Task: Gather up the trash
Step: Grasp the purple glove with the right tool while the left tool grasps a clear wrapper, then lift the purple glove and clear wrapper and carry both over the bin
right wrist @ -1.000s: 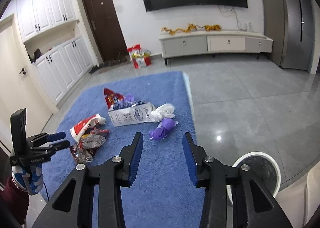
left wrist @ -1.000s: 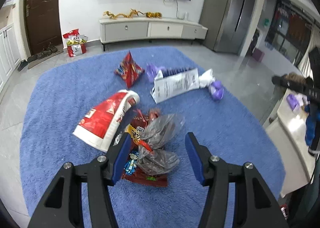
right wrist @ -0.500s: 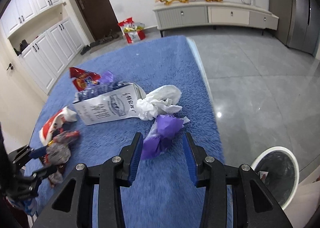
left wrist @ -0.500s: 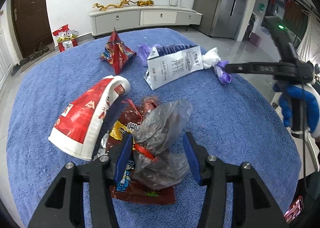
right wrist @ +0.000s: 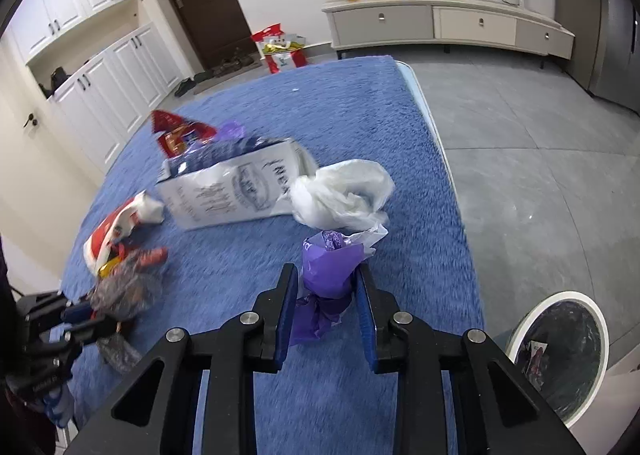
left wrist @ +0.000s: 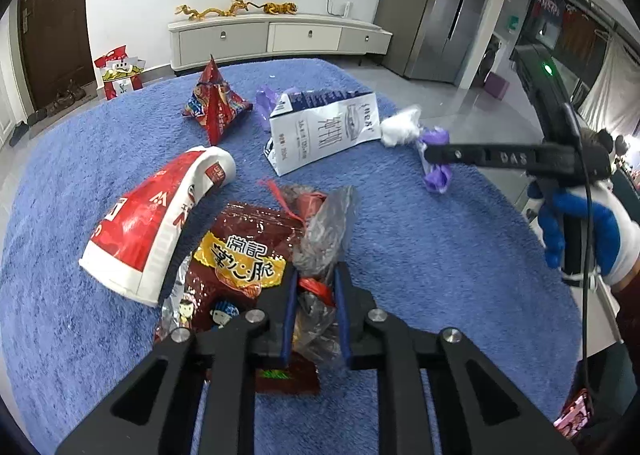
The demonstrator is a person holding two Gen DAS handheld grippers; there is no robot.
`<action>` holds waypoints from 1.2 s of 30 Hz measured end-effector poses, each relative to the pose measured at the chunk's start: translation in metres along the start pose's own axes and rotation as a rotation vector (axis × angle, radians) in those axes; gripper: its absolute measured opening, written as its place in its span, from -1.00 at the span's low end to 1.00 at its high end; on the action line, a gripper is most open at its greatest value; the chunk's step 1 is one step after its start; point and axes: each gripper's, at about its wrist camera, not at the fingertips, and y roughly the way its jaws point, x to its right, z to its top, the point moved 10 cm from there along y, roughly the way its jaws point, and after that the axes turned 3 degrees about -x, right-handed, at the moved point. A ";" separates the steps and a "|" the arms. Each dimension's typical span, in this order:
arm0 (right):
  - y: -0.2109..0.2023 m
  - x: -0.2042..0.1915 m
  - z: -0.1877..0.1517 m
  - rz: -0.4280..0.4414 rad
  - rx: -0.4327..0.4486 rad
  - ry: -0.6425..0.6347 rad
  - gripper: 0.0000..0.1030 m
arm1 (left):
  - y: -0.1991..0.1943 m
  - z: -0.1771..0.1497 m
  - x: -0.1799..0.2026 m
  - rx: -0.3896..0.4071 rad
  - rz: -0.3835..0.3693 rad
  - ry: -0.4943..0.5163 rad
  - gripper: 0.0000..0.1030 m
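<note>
Trash lies on a blue rug (left wrist: pixel 420 255). My left gripper (left wrist: pixel 315 287) is shut on a crumpled grey plastic bag (left wrist: pixel 326 231) that lies over a dark red snack packet (left wrist: pixel 240 251). My right gripper (right wrist: pixel 327 289) straddles a purple plastic bag (right wrist: pixel 330 267), its jaws still a little apart around it. Beside it lie a white crumpled bag (right wrist: pixel 344 195) and a white carton (right wrist: pixel 236 187). A red-and-white paper cup (left wrist: pixel 156 215) and a red pyramid packet (left wrist: pixel 214 103) also lie on the rug.
A white-rimmed bin (right wrist: pixel 560 351) with a dark liner stands on the grey floor at the rug's right. A TV cabinet (left wrist: pixel 276 37) runs along the far wall. A red gift bag (left wrist: pixel 118 71) stands by the door.
My left gripper has closed on the grey bag. My right gripper has moved forward and down, so the purple bag now sits between its narrowing jaws.
</note>
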 end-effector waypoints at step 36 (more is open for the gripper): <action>-0.181 -0.037 -0.077 0.064 0.198 -0.104 -0.46 | -0.110 -0.009 0.043 0.179 -0.081 -0.012 -0.69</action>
